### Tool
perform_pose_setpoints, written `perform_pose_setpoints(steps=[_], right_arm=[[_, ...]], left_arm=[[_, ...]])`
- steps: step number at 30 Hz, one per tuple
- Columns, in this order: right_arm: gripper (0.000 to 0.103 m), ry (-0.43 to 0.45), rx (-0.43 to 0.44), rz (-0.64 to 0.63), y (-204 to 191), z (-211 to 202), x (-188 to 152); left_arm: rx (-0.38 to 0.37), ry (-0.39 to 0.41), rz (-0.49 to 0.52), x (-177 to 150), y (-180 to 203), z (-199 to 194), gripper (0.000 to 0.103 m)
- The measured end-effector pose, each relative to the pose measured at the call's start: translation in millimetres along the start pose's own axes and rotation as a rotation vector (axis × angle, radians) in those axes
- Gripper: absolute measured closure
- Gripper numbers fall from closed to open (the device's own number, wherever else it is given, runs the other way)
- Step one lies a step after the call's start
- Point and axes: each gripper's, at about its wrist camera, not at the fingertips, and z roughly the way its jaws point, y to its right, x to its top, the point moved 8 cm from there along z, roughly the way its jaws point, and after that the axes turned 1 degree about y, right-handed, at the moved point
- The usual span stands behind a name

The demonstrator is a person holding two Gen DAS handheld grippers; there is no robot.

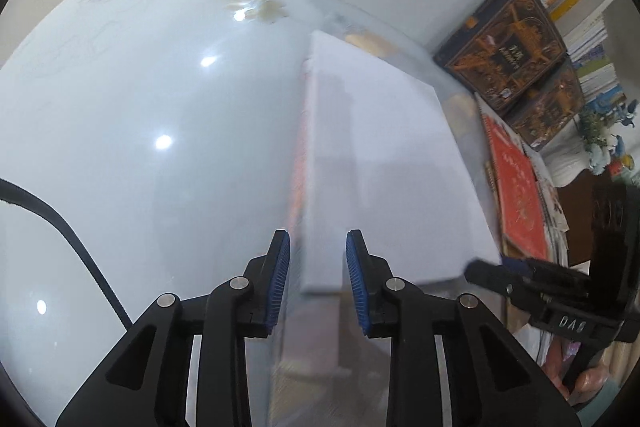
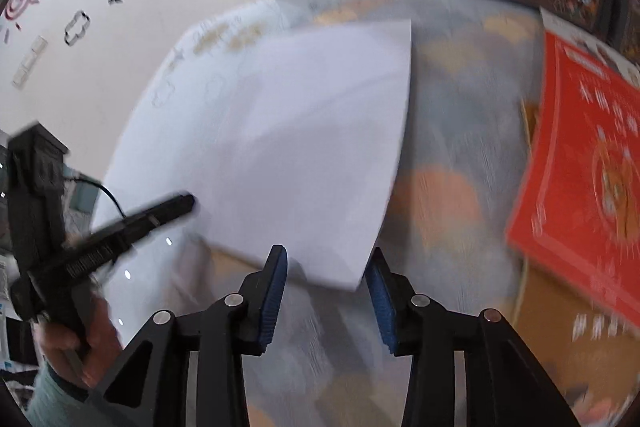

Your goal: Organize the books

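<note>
Glossy white table (image 1: 140, 107), stained toward far edge. White book (image 1: 384, 155) lying flat near table's right edge (cover blank, blurred). Left gripper (image 1: 318, 279) released, pads astride near-left corner, not pressing. Right gripper (image 2: 326, 291) released at near-right corner. Red book (image 2: 588, 163) beside it, further right.

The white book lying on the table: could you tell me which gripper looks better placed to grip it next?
Probably the left gripper: the white book has its near edge between the open pads. The right gripper only straddles a corner.
</note>
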Motion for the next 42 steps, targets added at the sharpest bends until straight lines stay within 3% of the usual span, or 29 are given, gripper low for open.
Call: perform_pose_setpoints(steps=[5, 11, 12, 14, 16, 19, 22, 23, 26, 27, 34, 39, 40, 42], right_arm=[[0.063, -0.013, -0.003, -0.023, 3.8, -21.4, -42.6], [0.063, 0.024, -0.075, -0.018, 27.4, -62.6, -76.3], [0.058, 0.038, -0.086, -0.008, 32.4, -68.7, -77.9], [0.043, 0.088, -0.115, 0.042, 51.0, -87.6, -78.6], [0.035, 0.148, -0.142, 0.113, 77.7, -108.0, -75.2], [0.034, 0.210, -0.159, 0.245, 122.0, -130.1, -66.7], [0.034, 0.258, -0.166, 0.403, 174.3, -143.9, -56.5], [0.036, 0.277, -0.160, 0.441, 187.3, -146.4, -53.2], [0.066, 0.313, -0.132, 0.499, 206.8, -145.2, -38.6], [0.069, 0.303, -0.140, 0.509, 212.7, -143.2, -37.8], [0.069, 0.257, -0.162, 0.525, 228.3, -111.8, -29.0], [0.068, 0.244, -0.237, 0.435, 221.9, -105.8, -19.8], [0.068, 0.237, -0.201, 0.428, 218.6, -104.0, -19.0], [0.068, 0.222, -0.149, 0.417, 212.2, -100.1, -20.0]], left_arm=[[0.024, 0.010, 0.024, -12.4, 3.7, -20.5, 0.078], [-0.043, -0.009, 0.148, -20.9, 65.8, -24.0, 0.075], [-0.060, -0.015, 0.169, -22.4, 78.2, -22.4, 0.075], [-0.114, -0.044, 0.212, -25.0, 110.1, -13.3, 0.058], [-0.176, -0.068, 0.247, -25.3, 143.7, -0.4, 0.049], [-0.271, -0.116, 0.294, -23.6, 190.9, 23.5, 0.046], [-0.288, -0.148, 0.318, -16.0, 221.7, 53.8, 0.046], [-0.290, -0.160, 0.315, -12.0, 229.6, 65.6, 0.048], [-0.300, -0.178, 0.307, -6.2, 240.2, 85.0, 0.048], [-0.290, -0.183, 0.314, -5.1, 243.1, 90.4, 0.048], [-0.267, -0.215, 0.323, -7.6, 252.3, 112.1, 0.048], [-0.305, -0.220, 0.313, -7.3, 255.2, 111.8, 0.048], [-0.346, -0.258, 0.303, -12.9, 259.9, 112.0, 0.048], [-0.340, -0.261, 0.315, -21.2, 263.5, 111.6, 0.048]])
